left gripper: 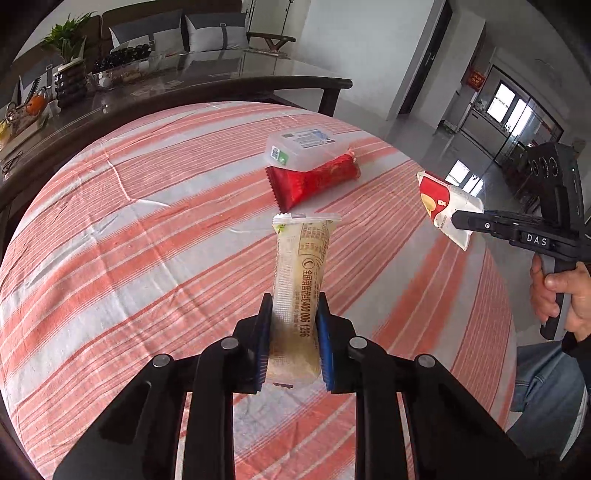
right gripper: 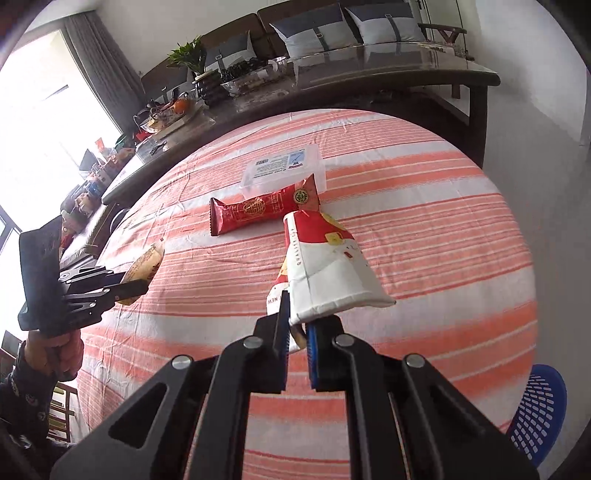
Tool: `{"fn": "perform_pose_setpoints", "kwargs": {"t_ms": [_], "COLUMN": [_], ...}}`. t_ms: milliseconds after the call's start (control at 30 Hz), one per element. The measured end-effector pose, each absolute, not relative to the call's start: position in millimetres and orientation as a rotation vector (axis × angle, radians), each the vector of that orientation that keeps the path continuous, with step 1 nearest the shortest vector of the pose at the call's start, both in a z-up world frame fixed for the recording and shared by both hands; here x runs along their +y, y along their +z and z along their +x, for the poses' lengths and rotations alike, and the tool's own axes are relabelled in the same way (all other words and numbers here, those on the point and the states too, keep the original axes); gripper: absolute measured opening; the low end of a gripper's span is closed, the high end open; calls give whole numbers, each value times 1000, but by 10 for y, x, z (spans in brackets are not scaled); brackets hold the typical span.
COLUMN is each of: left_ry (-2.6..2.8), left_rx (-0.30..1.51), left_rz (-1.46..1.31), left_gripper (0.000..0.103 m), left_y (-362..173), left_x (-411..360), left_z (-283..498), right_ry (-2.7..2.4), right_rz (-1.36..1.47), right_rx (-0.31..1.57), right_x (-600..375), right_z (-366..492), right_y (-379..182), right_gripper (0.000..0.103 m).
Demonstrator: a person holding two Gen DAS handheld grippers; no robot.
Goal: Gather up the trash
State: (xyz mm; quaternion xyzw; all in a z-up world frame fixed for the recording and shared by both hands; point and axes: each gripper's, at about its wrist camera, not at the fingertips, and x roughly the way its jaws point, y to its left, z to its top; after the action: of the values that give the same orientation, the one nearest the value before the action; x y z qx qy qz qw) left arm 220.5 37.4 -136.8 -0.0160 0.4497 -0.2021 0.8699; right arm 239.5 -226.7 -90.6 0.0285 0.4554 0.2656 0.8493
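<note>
My left gripper (left gripper: pixel 293 306) is shut on a pale yellow snack wrapper (left gripper: pixel 301 273) and holds it above the striped tablecloth (left gripper: pixel 110 240). It also shows in the right wrist view (right gripper: pixel 135 286), with the wrapper (right gripper: pixel 146 264) sticking out. My right gripper (right gripper: pixel 297 314) is shut on a crumpled red and white paper cup (right gripper: pixel 328 266), lifted off the table. The cup also shows in the left wrist view (left gripper: pixel 443 205), held by the right gripper (left gripper: pixel 458 221). A red foil wrapper (left gripper: pixel 314 179) (right gripper: pixel 262 208) lies on the cloth, leaning on a clear plastic box (left gripper: pixel 301 146) (right gripper: pixel 284 166).
A blue perforated basket (right gripper: pixel 539 410) stands low at the right, beside the table. A dark glass-topped table (left gripper: pixel 184 81) with a potted plant (left gripper: pixel 70 70), a bowl and clutter stands right behind the cloth-covered one. A sofa with cushions (right gripper: pixel 321 33) is beyond it.
</note>
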Motion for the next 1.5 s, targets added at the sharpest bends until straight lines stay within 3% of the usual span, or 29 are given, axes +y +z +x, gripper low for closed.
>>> {"fn": "perform_pose_setpoints", "kwargs": {"t_ms": [333, 567, 800, 1133, 1200, 1233, 1267, 1333, 1367, 1500], "left_ry": [-663, -833, -873, -852, -858, -861, -867, -867, -866, -872], "left_rx": [930, 973, 1029, 1153, 1156, 1152, 1150, 1141, 1141, 1102], "left_rz": [-6, 72, 165, 137, 137, 140, 139, 139, 142, 144], "left_gripper": [22, 22, 22, 23, 27, 41, 59, 68, 69, 72], "left_y": [-1150, -1178, -1620, -2383, -2463, -2502, -2536, -2581, -2582, -2383], "left_x": [-1212, -2737, -3912, -4566, -4622, -4640, -4675, -4726, -4742, -4654], "left_z": [2128, 2097, 2250, 2643, 2684, 2682, 2688, 2688, 2681, 2542], "right_ry": [332, 135, 36, 9, 19, 25, 26, 12, -2, -63], "right_rz": [104, 161, 214, 263, 278, 281, 282, 289, 294, 292], "right_rx": [943, 1060, 1167, 1245, 1256, 1259, 1258, 1256, 1248, 1197], "right_x": [-3591, -4713, -5408, -5872, -5910, -5916, -5927, -5965, -5998, -6111], "right_z": [1757, 1694, 1847, 2074, 2100, 2117, 2121, 2112, 2097, 2045], "right_y": [-741, -1079, -1628, -2081, -2160, -2196, -2231, -2251, -2242, -2106], "right_gripper": [7, 7, 7, 7, 8, 9, 11, 39, 58, 70]}}
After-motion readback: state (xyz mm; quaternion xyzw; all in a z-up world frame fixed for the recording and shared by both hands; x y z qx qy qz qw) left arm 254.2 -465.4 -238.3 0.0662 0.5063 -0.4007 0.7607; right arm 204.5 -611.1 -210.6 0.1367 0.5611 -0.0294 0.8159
